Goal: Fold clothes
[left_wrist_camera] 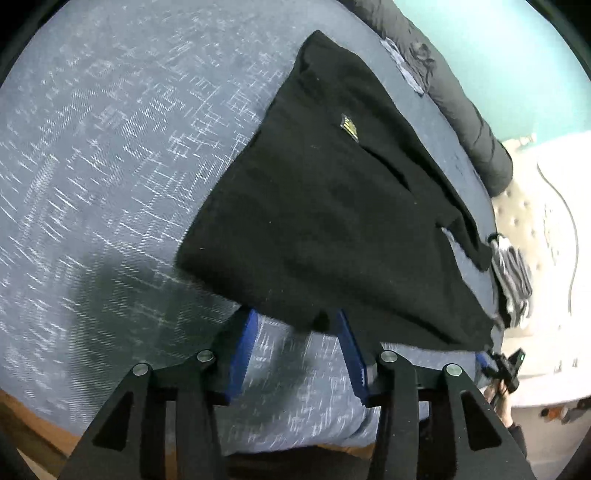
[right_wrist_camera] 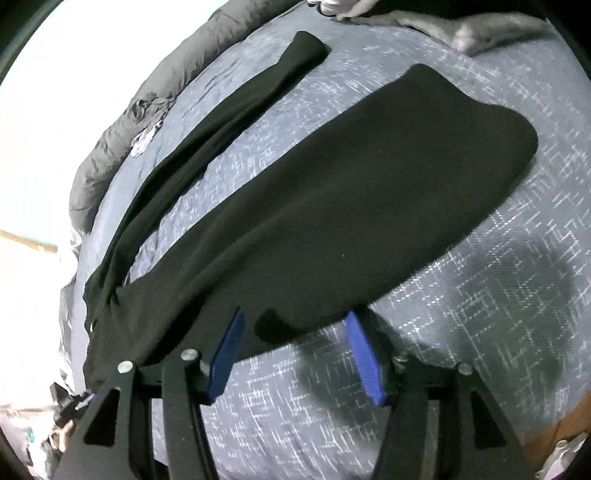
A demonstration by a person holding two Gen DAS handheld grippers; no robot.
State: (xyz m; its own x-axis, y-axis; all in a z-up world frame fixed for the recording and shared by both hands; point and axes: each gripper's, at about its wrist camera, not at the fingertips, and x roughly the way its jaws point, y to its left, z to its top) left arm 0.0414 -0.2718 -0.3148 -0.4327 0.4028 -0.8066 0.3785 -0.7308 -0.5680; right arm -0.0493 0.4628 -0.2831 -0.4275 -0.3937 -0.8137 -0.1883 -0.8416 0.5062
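Black trousers [left_wrist_camera: 332,206] lie on a blue-grey patterned bedcover [left_wrist_camera: 110,166], with a small gold label [left_wrist_camera: 349,127] near the waist. In the right wrist view the two legs [right_wrist_camera: 332,206] spread apart, one thin leg [right_wrist_camera: 236,110] running toward the far edge. My left gripper [left_wrist_camera: 295,325] is open, its blue pads straddling the near hem of the cloth. My right gripper [right_wrist_camera: 295,325] is open too, its pads either side of the near edge of the wide leg. Neither holds cloth.
A dark grey rolled duvet [left_wrist_camera: 469,110] lies along the bed's far edge. A striped grey-white garment [left_wrist_camera: 513,273] sits at the bed's right edge. More grey clothing [right_wrist_camera: 480,29] lies at the far end. The wooden bed frame [left_wrist_camera: 33,428] shows below.
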